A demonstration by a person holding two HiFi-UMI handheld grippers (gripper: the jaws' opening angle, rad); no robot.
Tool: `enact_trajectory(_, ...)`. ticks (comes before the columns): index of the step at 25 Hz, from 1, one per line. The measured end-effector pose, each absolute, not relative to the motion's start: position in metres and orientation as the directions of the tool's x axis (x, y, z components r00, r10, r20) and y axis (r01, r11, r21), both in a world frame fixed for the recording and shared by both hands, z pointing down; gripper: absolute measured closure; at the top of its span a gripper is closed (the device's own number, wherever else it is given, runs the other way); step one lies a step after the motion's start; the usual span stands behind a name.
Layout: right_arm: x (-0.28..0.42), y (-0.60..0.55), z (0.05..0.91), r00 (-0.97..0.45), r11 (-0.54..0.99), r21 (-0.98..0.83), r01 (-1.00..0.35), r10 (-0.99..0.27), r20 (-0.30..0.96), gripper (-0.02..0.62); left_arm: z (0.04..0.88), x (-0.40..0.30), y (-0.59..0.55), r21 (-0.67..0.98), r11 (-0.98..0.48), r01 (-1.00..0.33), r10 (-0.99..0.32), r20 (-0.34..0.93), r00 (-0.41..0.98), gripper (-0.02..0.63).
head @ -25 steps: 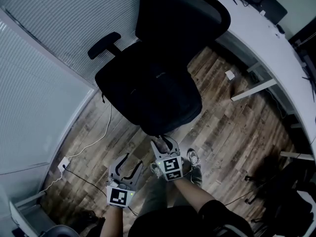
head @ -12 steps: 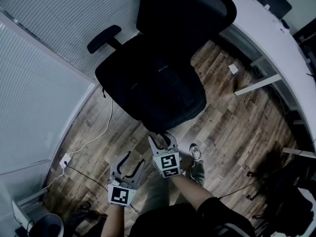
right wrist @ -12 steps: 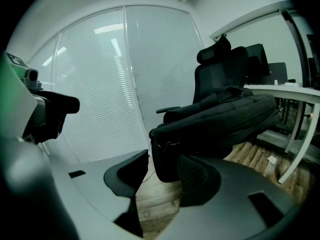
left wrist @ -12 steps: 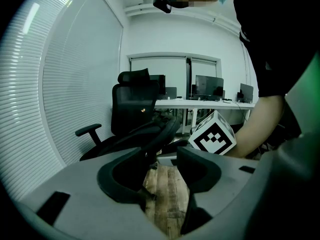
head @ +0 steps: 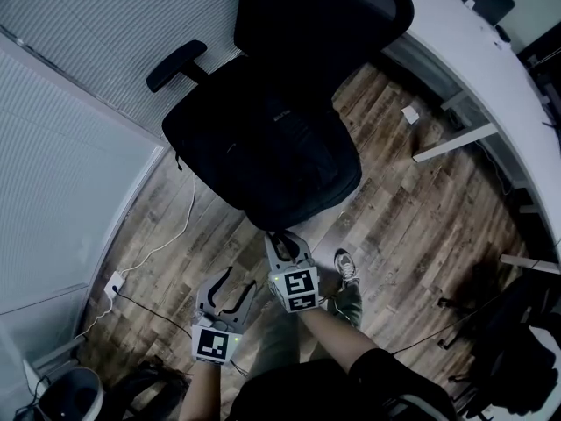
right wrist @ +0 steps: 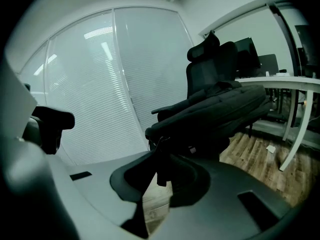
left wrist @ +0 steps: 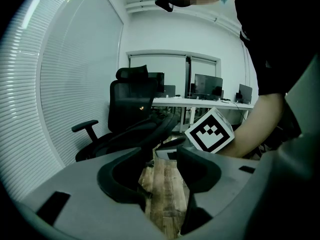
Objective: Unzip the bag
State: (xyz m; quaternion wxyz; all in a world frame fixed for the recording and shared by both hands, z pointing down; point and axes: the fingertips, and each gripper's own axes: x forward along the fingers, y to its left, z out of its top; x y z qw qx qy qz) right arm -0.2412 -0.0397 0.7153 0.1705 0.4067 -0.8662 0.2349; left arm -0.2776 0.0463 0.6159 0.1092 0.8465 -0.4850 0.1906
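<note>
A black bag point(head: 272, 143) lies flat on the seat of a black office chair point(head: 320, 11). My right gripper point(head: 282, 240) is at the bag's near edge, just under the seat front. In the right gripper view the bag point(right wrist: 215, 113) fills the middle. Its zipper pull point(right wrist: 161, 160) hangs between the jaws of the right gripper point(right wrist: 161, 163), which are closing on it. My left gripper point(head: 230, 284) hangs lower left over the floor, open and holding nothing. The left gripper view shows the left gripper point(left wrist: 165, 159) with only wooden floor in its gap.
A white desk point(head: 478, 55) curves along the right. On the wooden floor a white cable point(head: 171, 239) runs to a socket point(head: 114, 283). The person's shoe point(head: 344, 267) is under my right gripper. A bin point(head: 70, 397) and dark bags stand at the lower corners.
My right gripper has crept up to the bag's near edge and its jaws have narrowed around the zipper pull. The left gripper has stayed open in place.
</note>
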Motion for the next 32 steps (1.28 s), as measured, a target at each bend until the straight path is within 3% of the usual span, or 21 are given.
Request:
enact_trajectory(8, -0.234, -0.027, 0.708, -0.681, 0.631, -0.295, -0.718, -0.547, 0.486, 0.526, 0.621, -0.277, 0.035, 0.032, -0.486, -0.873, -0.786, 0.42, 0.453, 0.394)
enact_trajectory(21, -0.226, -0.032, 0.681, -0.809, 0.705, -0.426, -0.567, -0.379, 0.449, 0.545, 0.667, -0.272, -0.019, -0.171, -0.579, -0.797, -0.726, 0.553, 0.408, 0.393)
enact_trajectory(28, -0.224, -0.037, 0.678, -0.842, 0.7, -0.494, -0.516, -0.31, 0.44, 0.546, 0.677, -0.265, -0.052, -0.292, -0.652, -0.7, -0.709, 0.562, 0.426, 0.364)
enact_trajectory(32, -0.222, -0.041, 0.674, -0.864, 0.699, -0.531, -0.479, -0.269, 0.425, 0.546, 0.686, -0.251, -0.059, -0.384, -0.728, -0.568, -0.665, 0.599, 0.446, 0.357)
